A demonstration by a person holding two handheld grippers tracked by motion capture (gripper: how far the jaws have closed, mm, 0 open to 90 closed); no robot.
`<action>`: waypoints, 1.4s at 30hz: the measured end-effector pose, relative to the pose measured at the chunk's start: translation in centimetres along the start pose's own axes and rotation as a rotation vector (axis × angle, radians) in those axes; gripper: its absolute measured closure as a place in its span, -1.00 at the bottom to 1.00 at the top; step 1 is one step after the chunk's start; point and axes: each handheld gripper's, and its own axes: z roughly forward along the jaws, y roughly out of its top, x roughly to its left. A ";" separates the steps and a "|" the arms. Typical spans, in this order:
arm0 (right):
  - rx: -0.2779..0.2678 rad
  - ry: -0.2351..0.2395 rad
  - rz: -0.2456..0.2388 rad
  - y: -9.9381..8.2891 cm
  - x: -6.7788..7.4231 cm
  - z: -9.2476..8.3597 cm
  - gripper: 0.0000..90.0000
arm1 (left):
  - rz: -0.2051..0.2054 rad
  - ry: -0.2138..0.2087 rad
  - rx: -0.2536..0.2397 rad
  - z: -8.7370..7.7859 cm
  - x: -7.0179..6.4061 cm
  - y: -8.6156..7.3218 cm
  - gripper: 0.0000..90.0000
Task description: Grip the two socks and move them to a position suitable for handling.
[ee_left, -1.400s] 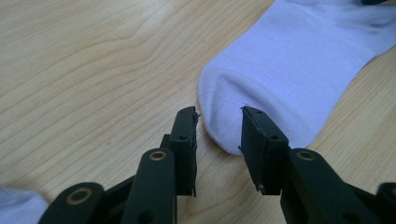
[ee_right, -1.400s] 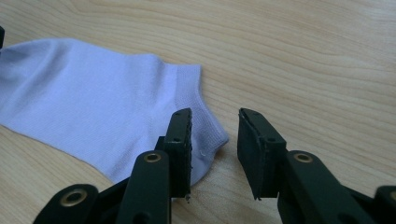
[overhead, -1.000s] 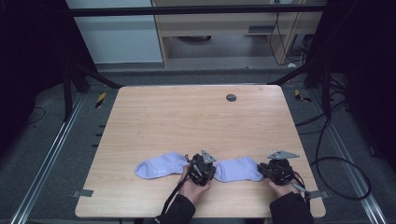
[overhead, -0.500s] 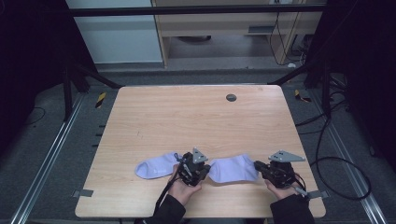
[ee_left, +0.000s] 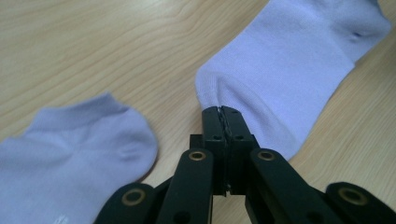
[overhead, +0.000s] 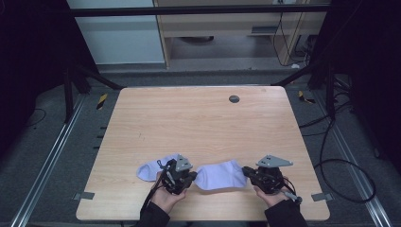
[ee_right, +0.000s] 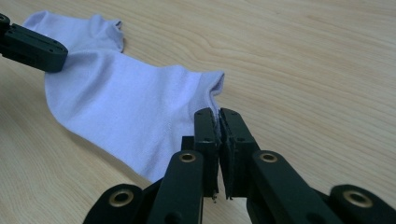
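A person at the near edge of the wooden table [overhead: 203, 118] holds a gripper in each hand, and both are clamped on the same pale lilac sock [overhead: 220, 174]. The left gripper [overhead: 193, 176] pinches one end of it; in the left gripper view its jaws are pressed together on the sock's edge. The right gripper [overhead: 246, 172] bites the opposite end, jaws closed on the fabric by the cuff opening in the right gripper view. The sock stretches between them, close to the near edge and a little right of the middle. A second sock [overhead: 153, 168] of the same colour lies flat just to the left, partly behind the left gripper. A small dark round disc [overhead: 234, 99] sits near the far edge.
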 end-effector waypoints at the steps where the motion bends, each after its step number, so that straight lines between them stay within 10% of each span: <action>1: 0.009 0.006 -0.012 0.0 0.4 0.5 0.92 | -0.005 0.000 0.010 0.0 0.4 -0.6 0.98; 16: 0.083 0.001 -0.020 -0.9 0.5 2.6 0.85 | -0.011 0.013 0.073 1.9 1.0 -2.1 0.88; 42: -0.092 -0.009 -0.001 3.1 2.2 2.0 0.23 | -0.112 0.121 -0.132 -5.7 6.9 -2.9 0.22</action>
